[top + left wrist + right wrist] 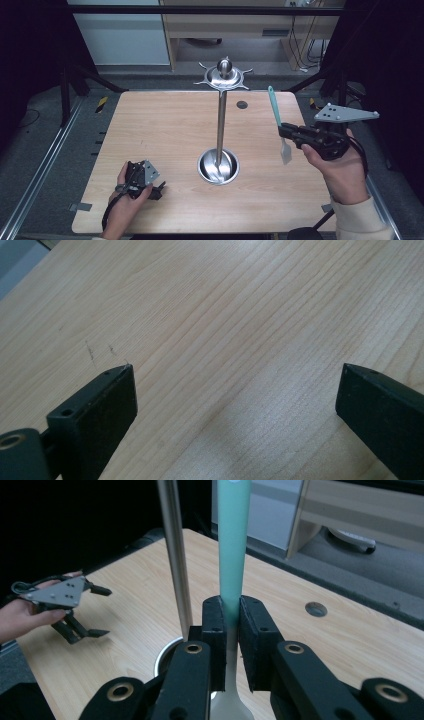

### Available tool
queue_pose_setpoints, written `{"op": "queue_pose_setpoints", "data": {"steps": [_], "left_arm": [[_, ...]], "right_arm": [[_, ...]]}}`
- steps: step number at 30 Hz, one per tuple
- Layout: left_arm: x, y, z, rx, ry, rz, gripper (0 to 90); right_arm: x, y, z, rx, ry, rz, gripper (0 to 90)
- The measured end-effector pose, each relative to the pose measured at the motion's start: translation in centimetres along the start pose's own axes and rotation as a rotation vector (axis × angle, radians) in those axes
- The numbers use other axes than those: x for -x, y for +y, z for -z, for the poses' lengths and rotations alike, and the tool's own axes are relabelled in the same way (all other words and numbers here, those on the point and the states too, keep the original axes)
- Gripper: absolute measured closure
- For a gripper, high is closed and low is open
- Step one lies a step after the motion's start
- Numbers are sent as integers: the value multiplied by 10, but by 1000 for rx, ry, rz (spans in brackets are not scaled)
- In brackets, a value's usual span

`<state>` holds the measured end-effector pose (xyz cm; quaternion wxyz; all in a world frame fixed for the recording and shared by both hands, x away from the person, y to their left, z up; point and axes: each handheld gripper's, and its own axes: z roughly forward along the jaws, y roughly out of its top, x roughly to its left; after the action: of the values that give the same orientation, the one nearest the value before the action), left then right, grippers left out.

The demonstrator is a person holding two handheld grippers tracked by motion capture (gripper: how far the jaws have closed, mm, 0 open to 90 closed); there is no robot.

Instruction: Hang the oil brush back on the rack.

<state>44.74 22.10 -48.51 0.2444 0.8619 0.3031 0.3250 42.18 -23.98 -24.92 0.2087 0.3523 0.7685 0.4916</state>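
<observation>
While clamped upright, spatula (233, 550) between right tool (231, 630) jaws, above table (165, 130)

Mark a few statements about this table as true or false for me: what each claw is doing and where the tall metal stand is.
1. The right claw is clamped on a spatula with a teal handle. True.
2. The left claw grips a spoon. False: its jaws stand wide apart over bare wooden table, with nothing between them.
3. The metal stand rises from a round steel base near the middle of the table. True.
4. The spatula already hangs from the stand's top ring. False: it is held in the air to the right of the pole, apart from the ring.
5. The left claw is lifted high above the stand. False: it sits low at the table's near left corner.
</observation>
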Motion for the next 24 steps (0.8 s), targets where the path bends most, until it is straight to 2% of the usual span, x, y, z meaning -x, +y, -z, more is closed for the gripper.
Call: {"op": "queue_pose_setpoints", "data": {"steps": [10, 24], "left_arm": [[0, 0, 0, -3, -5, 2, 27], [0, 0, 0, -5, -7, -5, 27]], "right_arm": [[-13, 10, 2, 35, 33, 36, 821], [-25, 19, -6, 28, 73, 74, 821]]}}
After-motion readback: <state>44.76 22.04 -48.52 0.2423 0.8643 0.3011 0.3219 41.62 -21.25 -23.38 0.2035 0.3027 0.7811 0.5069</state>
